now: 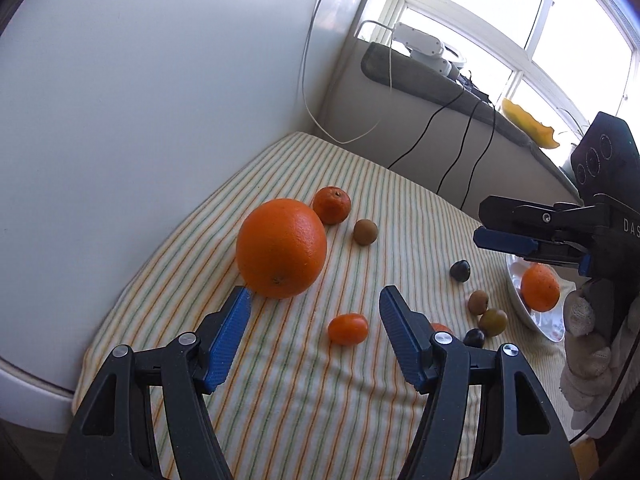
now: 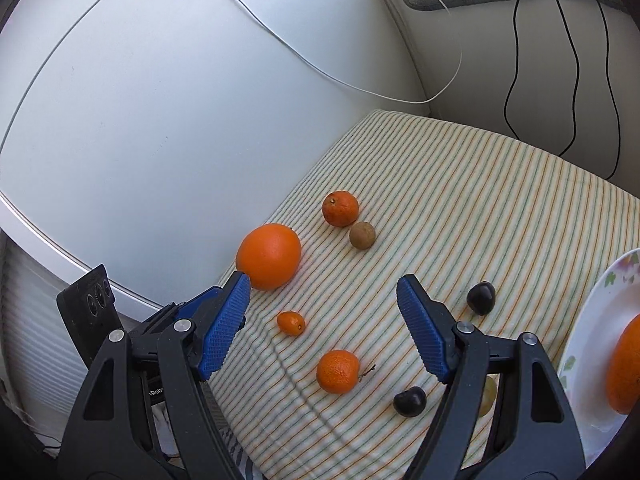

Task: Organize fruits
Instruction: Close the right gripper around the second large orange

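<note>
Blue-padded fingers of our left gripper fill the foreground of the left view, spread apart with nothing between them. Just beyond lies a small oval orange fruit, and past the left fingertip sits the large orange on the striped cloth. Our right gripper is likewise spread and empty, poised above the cloth.

Fruit is scattered: a mandarin touching or just beside a brown round fruit farther back, a second mandarin with a short stem nearer, and two dark cherries toward the right. At the right edge a white floral plate already holds one orange.

We judge the task to be early: one fruit is plated, many remain loose. Picking appears to be the step in hand. For the next move we would lower one gripper over a chosen fruit and centre it between the pads. The large orange looks smooth, glossy and round, so it may roll if nudged off-centre.
</note>
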